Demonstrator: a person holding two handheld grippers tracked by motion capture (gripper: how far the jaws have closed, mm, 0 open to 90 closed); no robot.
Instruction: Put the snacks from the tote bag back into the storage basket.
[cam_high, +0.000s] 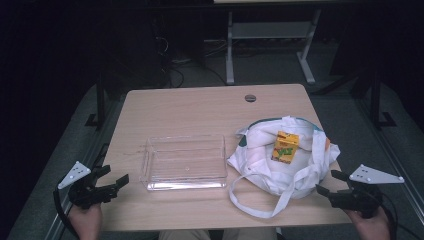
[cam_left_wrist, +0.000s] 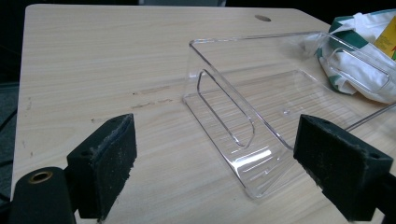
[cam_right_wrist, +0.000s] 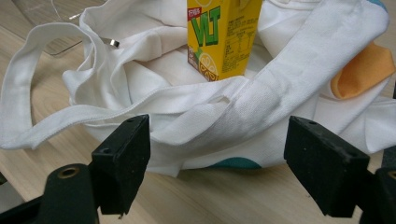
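The right gripper (cam_high: 334, 189) hangs at the near right corner of the table (cam_high: 200, 107), its jaws spread wide with nothing between them, aimed at the near rim of the white tote bag (cam_right_wrist: 261, 107). In the right gripper view the bag's folded hem and a strap lie just ahead of the pads (cam_right_wrist: 123, 163), apart from them. Beyond that hem the yellow lemon tea carton (cam_right_wrist: 223, 37) stands inside the bag's open mouth, upright or nearly so, long axis vertical, printed face toward the gripper.

The left gripper (cam_high: 112, 187) waits at the near left edge, jaws likewise wide apart and empty, facing the clear plastic bin (cam_left_wrist: 261, 116) in the middle of the table, just left of the bag.

The likely trouble is cloth. If the right gripper goes in low, its jaws may pinch hem or strap along with the carton, or instead of it, and drag the whole bag. A push on the slack fabric could also tip the carton over, since only soft folds prop it.
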